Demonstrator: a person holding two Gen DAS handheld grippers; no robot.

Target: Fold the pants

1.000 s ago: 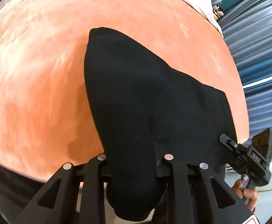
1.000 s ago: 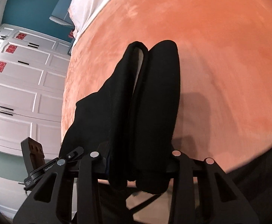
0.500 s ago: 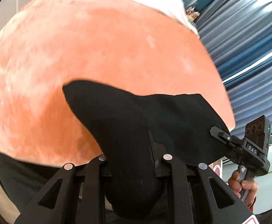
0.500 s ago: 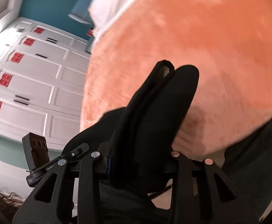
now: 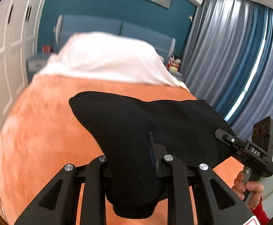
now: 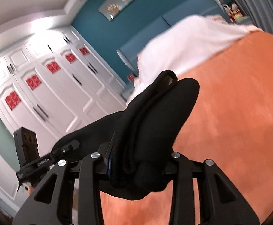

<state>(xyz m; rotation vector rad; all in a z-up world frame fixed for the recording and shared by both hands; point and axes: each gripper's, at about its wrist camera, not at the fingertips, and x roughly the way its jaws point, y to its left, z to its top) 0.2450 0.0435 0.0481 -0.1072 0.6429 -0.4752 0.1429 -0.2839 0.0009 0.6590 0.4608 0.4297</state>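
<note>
The black pants (image 5: 129,131) hang in the air over the orange blanket (image 5: 39,131), stretched between my two grippers. My left gripper (image 5: 134,161) is shut on one bunched end of the pants, which drapes over its fingers. In the left wrist view the right gripper (image 5: 249,148) shows at the far right, clamped on the other end. In the right wrist view my right gripper (image 6: 136,161) is shut on the folded, layered pants (image 6: 155,123), and the left gripper (image 6: 42,161) shows at the left, holding the cloth. The fingertips are hidden by fabric.
The orange blanket (image 6: 239,121) covers a bed with white bedding (image 5: 106,60) at its head against a teal wall. White wardrobe doors (image 6: 48,93) stand on the left side, blue-grey curtains (image 5: 239,56) on the right. A hand (image 5: 249,185) holds the right gripper's handle.
Both grippers have lifted and tilted up with the pants in them. The view has swung from looking down on the blanket to looking across the bed at the wall.
</note>
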